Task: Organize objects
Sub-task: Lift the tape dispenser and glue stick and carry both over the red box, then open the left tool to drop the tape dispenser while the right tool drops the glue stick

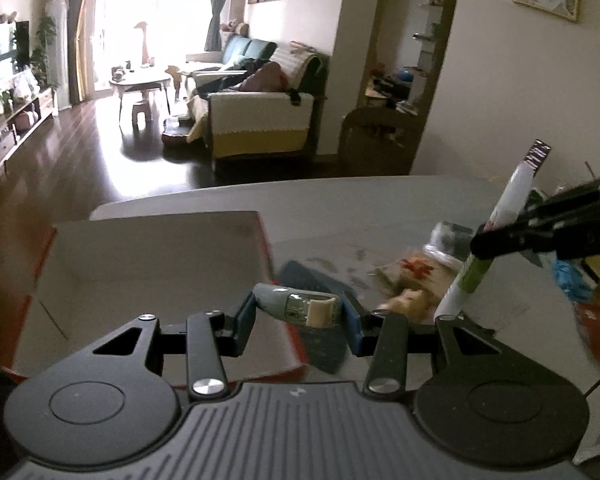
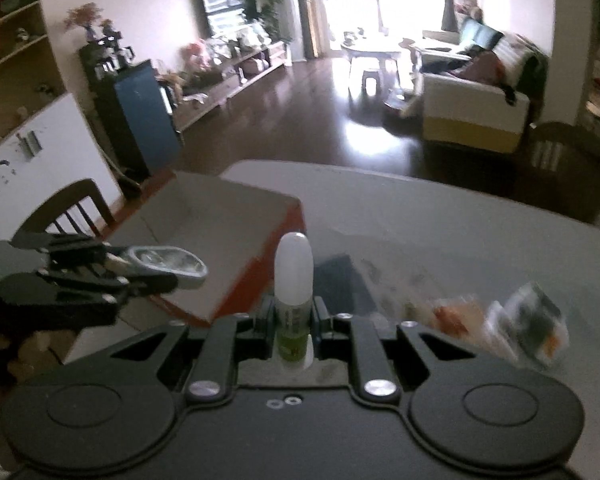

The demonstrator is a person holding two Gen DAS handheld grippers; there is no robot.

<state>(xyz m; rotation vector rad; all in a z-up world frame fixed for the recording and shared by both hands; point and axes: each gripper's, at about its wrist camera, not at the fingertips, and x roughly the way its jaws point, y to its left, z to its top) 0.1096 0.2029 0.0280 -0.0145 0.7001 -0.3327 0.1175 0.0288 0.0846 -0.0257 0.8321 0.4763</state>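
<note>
Grey and glossy, the rounded worktop (image 1: 380, 200) carries an open cardboard box with red outer sides (image 1: 148, 264) on its left half and a loose scatter of things on its right. Both tongs are loaded. The left tongs (image 1: 298, 312) are clenched on a small grey and clear plastic device with a cream tip (image 1: 296, 304), held crosswise between the blue pads (image 1: 246, 318), above the box's near right corner. From the right wrist view the same device (image 2: 168, 266) hangs over the near edge of the box. The right tongs (image 2: 294, 322) grip a slim white tube with a green label (image 2: 294, 280) around its lower part; it stands upright with its rounded white cap (image 2: 294, 252) on top. In the left wrist view the tube (image 1: 476, 268) leans a little, right of the box and above the scatter.

The box interior, as far as it shows, looks bare, so I judge the sorting to be at an early stage. Two items are lifted and neither is set down yet. Left on the worktop are a dark blue flat pad (image 1: 312, 280) beside the box, blurred snack-like packets with orange print (image 2: 456, 316), and a clear wrapped packet (image 2: 528, 332) at the far right. More clutter sits at the right edge in the left wrist view, too blurred to name. Both held things likely go into the box.
</note>
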